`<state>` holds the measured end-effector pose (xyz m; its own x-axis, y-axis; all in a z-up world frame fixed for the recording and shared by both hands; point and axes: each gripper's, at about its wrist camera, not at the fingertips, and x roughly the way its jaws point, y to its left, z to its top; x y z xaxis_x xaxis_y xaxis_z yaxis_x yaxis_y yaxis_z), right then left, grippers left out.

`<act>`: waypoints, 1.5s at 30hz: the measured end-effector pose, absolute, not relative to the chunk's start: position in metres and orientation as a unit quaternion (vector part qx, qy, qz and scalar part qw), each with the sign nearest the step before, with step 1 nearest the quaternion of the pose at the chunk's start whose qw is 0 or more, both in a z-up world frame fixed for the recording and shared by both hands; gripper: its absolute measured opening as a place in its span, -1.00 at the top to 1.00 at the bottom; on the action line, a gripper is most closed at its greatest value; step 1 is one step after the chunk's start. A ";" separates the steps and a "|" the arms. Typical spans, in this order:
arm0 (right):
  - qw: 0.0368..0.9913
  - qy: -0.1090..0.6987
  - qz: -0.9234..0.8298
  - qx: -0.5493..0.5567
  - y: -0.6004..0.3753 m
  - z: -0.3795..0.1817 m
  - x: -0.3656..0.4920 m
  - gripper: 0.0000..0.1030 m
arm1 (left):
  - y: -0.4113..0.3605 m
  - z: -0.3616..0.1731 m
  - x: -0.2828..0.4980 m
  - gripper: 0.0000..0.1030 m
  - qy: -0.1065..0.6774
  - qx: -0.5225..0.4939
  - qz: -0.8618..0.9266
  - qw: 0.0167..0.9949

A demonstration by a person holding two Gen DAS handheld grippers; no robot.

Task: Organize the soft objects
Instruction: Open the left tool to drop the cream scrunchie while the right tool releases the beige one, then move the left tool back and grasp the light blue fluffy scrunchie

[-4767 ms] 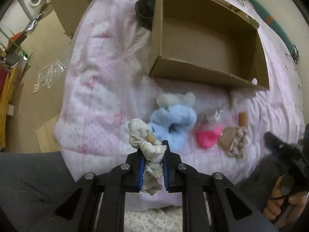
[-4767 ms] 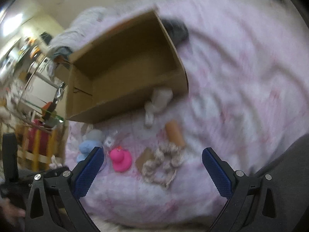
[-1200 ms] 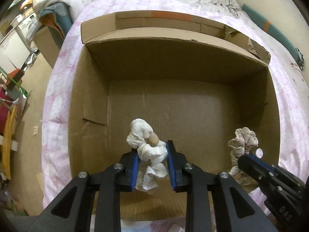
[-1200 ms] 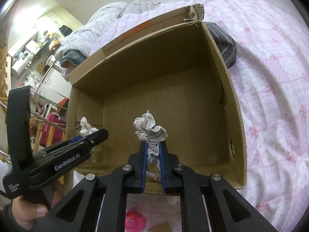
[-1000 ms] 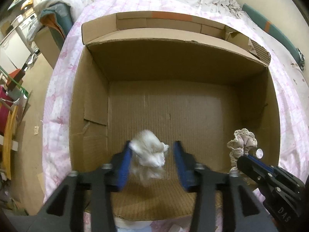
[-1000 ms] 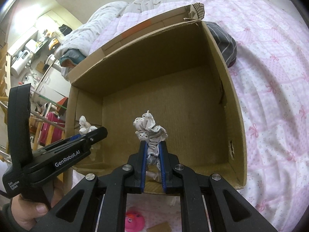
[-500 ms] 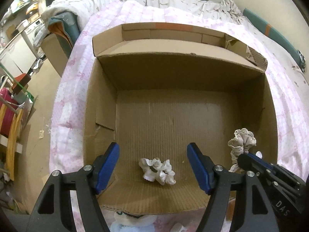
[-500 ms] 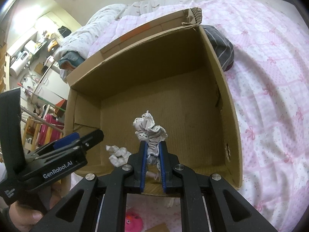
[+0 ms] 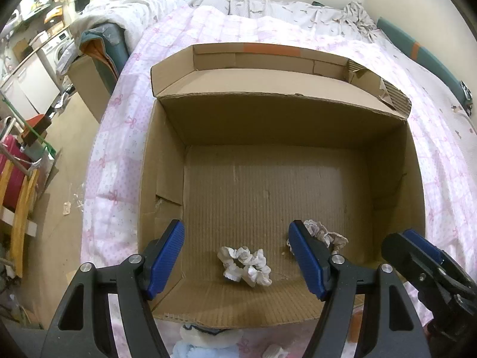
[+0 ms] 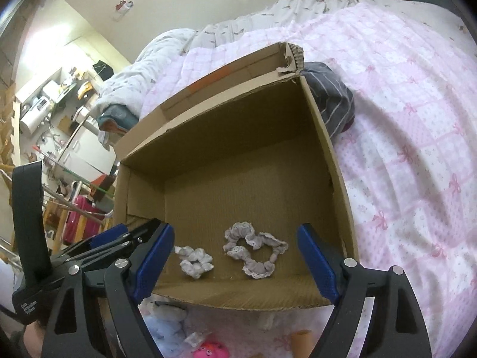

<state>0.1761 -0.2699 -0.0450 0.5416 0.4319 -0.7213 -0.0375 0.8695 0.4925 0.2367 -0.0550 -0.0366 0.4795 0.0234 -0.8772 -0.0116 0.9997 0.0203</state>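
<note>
Two scrunchies lie in the cardboard box (image 9: 167, 179) on the bed (image 10: 417, 119), both on the floor near the front wall. We see the white scrunchie (image 9: 244, 265) bunched up, long axis running left-right along that wall. Just right of it, apart, sits the lace-trimmed grey scrunchie (image 10: 255, 249), opened into a loop, its long axis slanting from back-left to front-right. Our left hand-held gripper (image 9: 237, 258) is spread wide above the white one, holding nothing. Our right hand-held gripper (image 10: 234, 261) is spread wide too, straddling both, empty. Below the box front on the bed we spot a blue plush toy (image 10: 167, 325) and a pink duck (image 10: 210, 352).
</note>
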 end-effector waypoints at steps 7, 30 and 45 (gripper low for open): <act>0.848 0.462 0.133 0.225 -0.276 -0.045 0.177 -0.74 | -0.052 -0.032 0.233 -0.36 0.504 0.008 0.018 0.863; 0.877 0.430 0.135 0.163 -0.266 -0.015 0.122 -0.74 | -0.007 0.002 0.157 -0.36 0.479 0.005 0.000 0.878; 0.860 0.465 0.130 0.165 -0.259 -0.029 0.081 -0.74 | 0.039 -0.012 0.125 -0.36 0.485 -0.035 0.023 0.873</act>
